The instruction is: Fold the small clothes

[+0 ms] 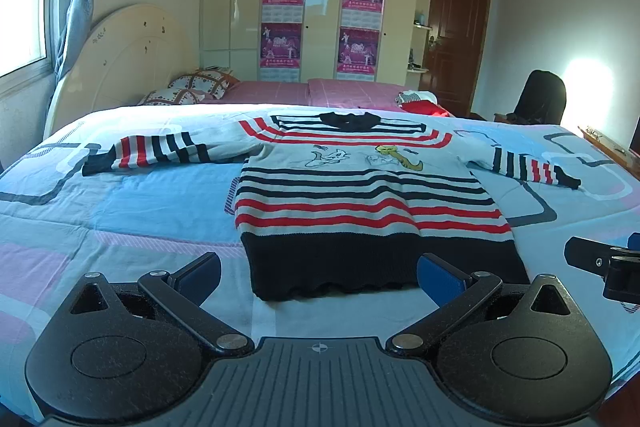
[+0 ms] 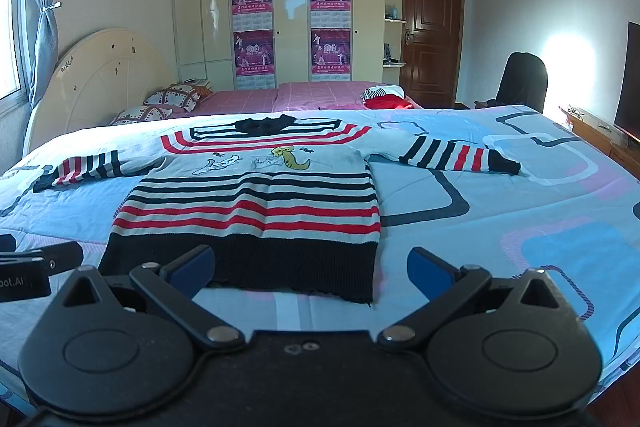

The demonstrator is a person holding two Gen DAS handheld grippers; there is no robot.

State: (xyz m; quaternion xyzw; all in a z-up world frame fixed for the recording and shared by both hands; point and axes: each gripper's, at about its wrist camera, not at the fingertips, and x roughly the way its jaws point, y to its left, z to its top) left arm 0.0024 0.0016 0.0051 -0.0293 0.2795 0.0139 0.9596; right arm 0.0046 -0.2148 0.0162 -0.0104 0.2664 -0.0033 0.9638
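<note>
Lying flat on the bedspread (image 1: 120, 211), the striped sweater (image 1: 360, 195) faces both grippers' wide-spread, empty fingers (image 2: 188, 267).

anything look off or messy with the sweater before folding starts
Little stands out. The sweater lies flat, face up on the bed, both sleeves spread. Its left side edge is slightly turned, showing a sliver of underside near. Both grippers, left and right, are open and clear of it.
</note>
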